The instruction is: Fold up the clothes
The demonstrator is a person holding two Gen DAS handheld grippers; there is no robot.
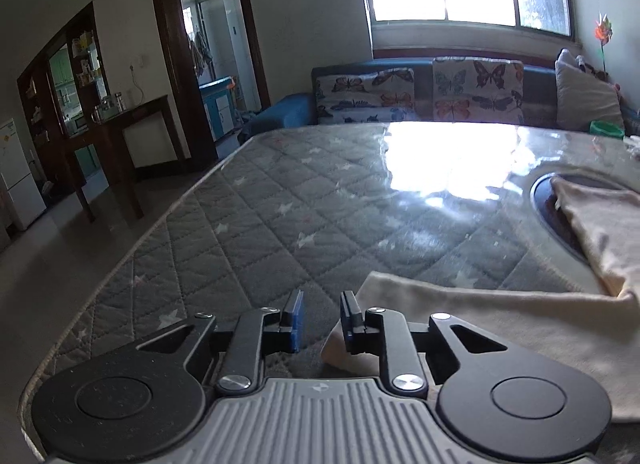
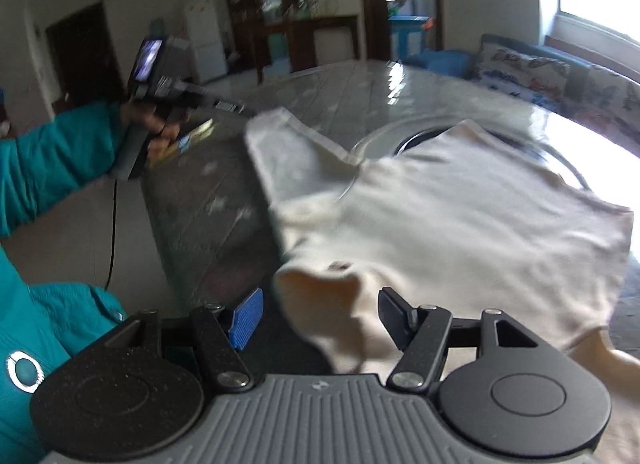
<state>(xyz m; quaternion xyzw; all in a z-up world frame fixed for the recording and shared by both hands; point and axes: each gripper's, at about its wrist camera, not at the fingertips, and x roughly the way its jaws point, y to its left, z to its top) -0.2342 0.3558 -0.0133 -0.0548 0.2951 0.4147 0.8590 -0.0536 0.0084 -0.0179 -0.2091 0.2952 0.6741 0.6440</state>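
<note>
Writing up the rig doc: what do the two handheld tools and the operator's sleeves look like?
Both tools match: ribbed grey body, black round hubs, black linkage arms with silver pivot screws, and black fingers with ridged blue pads. Left tool; right tool. From the right wrist, the other unit shows a small lit screen and a thin dark cable. Sleeves are teal, with a round silver-ringed snap.

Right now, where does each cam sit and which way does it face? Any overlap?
Left wrist: on the left gripper, aimed down and forward over the quilted table cover toward sofa and window; own jaws apart, nothing between them.
Right wrist: on the right gripper, aimed over the cream shirt; own jaws wide, a shirt fold between them; the left hand and teal sleeve show.
Shared: shirt, table cover, the dark round recess, sofa.
</note>
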